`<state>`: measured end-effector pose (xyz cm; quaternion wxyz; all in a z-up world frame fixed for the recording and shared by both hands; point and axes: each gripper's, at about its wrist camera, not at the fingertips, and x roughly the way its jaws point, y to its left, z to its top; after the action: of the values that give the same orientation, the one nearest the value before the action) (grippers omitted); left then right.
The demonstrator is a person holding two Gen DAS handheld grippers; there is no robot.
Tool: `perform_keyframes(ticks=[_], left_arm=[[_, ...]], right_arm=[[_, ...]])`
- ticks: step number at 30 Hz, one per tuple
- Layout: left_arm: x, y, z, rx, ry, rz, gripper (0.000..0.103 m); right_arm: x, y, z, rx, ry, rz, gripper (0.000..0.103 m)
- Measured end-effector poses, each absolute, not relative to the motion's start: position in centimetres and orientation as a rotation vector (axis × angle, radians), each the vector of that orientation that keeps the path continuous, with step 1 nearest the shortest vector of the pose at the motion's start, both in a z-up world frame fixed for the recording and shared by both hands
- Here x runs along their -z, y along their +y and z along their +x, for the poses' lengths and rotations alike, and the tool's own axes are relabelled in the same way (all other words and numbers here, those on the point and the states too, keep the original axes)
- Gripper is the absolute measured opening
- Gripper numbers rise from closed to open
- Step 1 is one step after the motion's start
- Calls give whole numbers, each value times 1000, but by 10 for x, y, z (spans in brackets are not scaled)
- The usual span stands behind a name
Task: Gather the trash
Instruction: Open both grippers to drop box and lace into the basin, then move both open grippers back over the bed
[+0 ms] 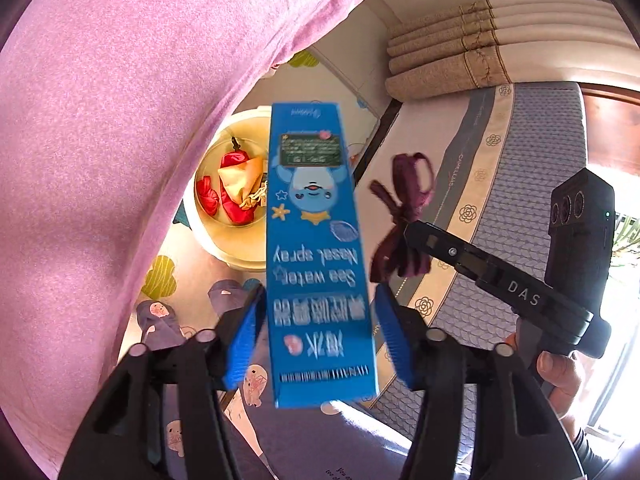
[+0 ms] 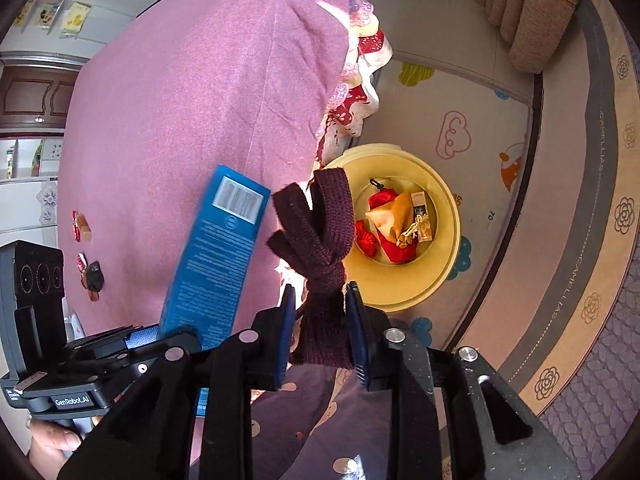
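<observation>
- Left gripper: jaws partly apart, blue pads flanking the lower end of a blue nasal spray box; narrow gaps seem to show on both sides in the left wrist view, so cannot tell whether clamped or just let go.
- Long axis of the box running straight out along the fingers, far end aimed toward the yellow bin on the floor mat.
- Right gripper: jaws narrow, pinching a knotted dark purple knit strip at its lower part, knot and loops standing up beyond the fingertips.
- In the right wrist view, yellow bin lying ahead and a little right of the strip, below it, already holding red and orange wrappers.
- Box off to the left of the strip, against the pink cloth.
- Judged from both views: right gripper somewhat nearer the bin opening; both loads short of it, needing carrying forward and down over the rim before release.
</observation>
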<state>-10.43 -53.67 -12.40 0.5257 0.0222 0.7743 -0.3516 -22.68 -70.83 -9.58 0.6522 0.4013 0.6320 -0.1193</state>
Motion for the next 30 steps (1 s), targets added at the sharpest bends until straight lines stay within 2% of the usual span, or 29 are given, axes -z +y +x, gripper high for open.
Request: perform_keyframes(ticks=[1, 5, 16, 23, 30], left_arm=[[124, -538, -106, 840, 1847, 62, 72], [121, -540, -109, 839, 1838, 79, 76], [107, -511, -96, 820, 1785, 63, 76], [100, -455, -76, 756, 1747, -31, 76], [99, -366, -58, 650, 1720, -149, 76]], right_arm=[[97, -711, -229, 280, 1429, 923, 43], [98, -714, -232, 291, 1434, 931, 43], [87, -686, -204, 223, 1451, 879, 43], [77, -639, -165, 143, 1473, 804, 43], [70, -560, -119, 31, 1506, 700, 43]])
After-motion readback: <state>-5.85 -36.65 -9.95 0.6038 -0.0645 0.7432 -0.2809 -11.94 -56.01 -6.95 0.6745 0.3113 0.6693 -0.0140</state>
